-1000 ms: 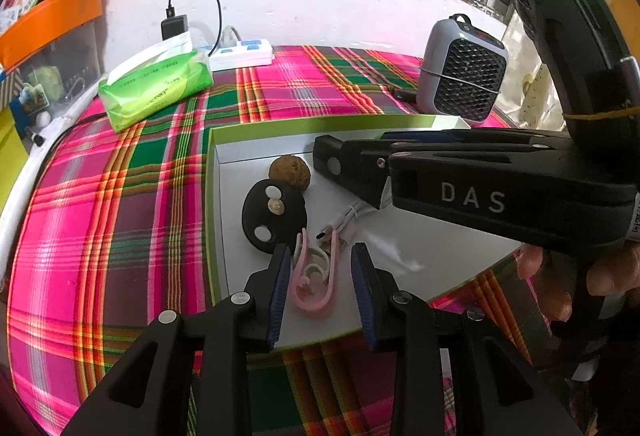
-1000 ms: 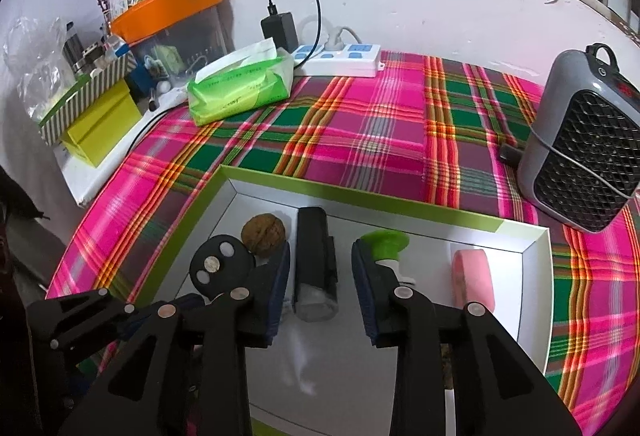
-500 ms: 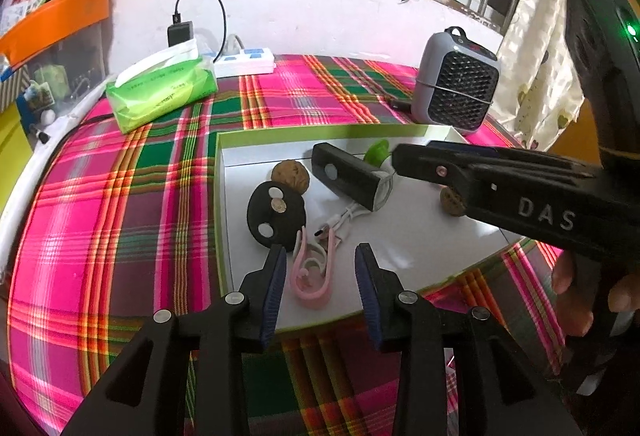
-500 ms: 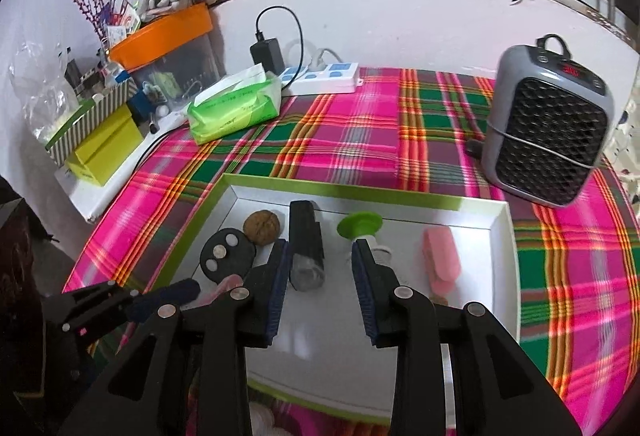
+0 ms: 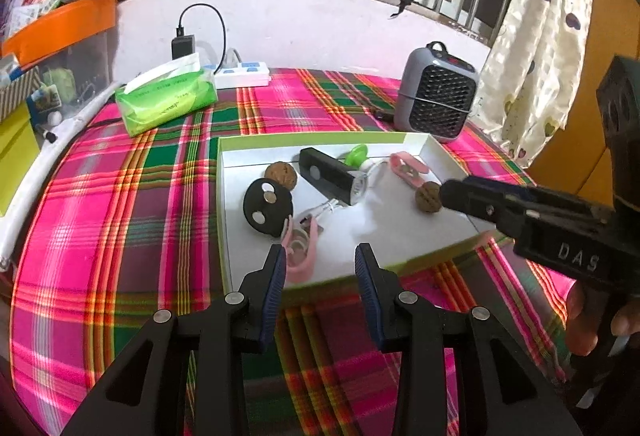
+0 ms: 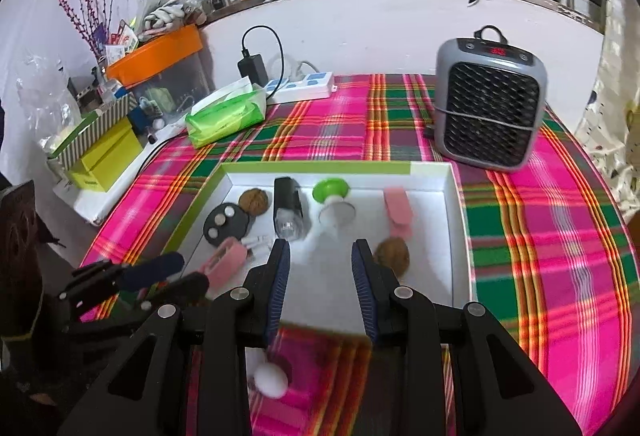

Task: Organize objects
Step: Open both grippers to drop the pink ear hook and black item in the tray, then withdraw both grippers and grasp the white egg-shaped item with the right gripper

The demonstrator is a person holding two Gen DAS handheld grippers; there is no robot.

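Observation:
A white tray with a green rim [image 5: 219,196] lies on the plaid cloth. In it are a black disc [image 5: 267,208], two walnuts [image 5: 281,175] [image 5: 428,197], a black box-shaped device [image 5: 332,176], a green suction piece [image 5: 355,155] and a pink clip [image 5: 408,168]. A second pink clip [image 5: 300,256] lies at the tray's near edge, just beyond my left gripper [image 5: 320,268], which is open and holds nothing. My right gripper [image 6: 320,264] hovers open over the tray's near part, with a walnut [image 6: 394,254] beside its right finger.
A grey heater [image 6: 490,104] stands behind the tray's right corner. A green tissue pack [image 5: 166,104] and a power strip [image 5: 240,74] sit at the back left. Boxes [image 6: 104,156] crowd the left shelf. A small white egg-shaped thing [image 6: 272,380] lies on the cloth under the right gripper.
My left gripper's jaws widened around the pink clip, then drew back, leaving it in the tray. My right gripper pulled back from the black device and shifted right.

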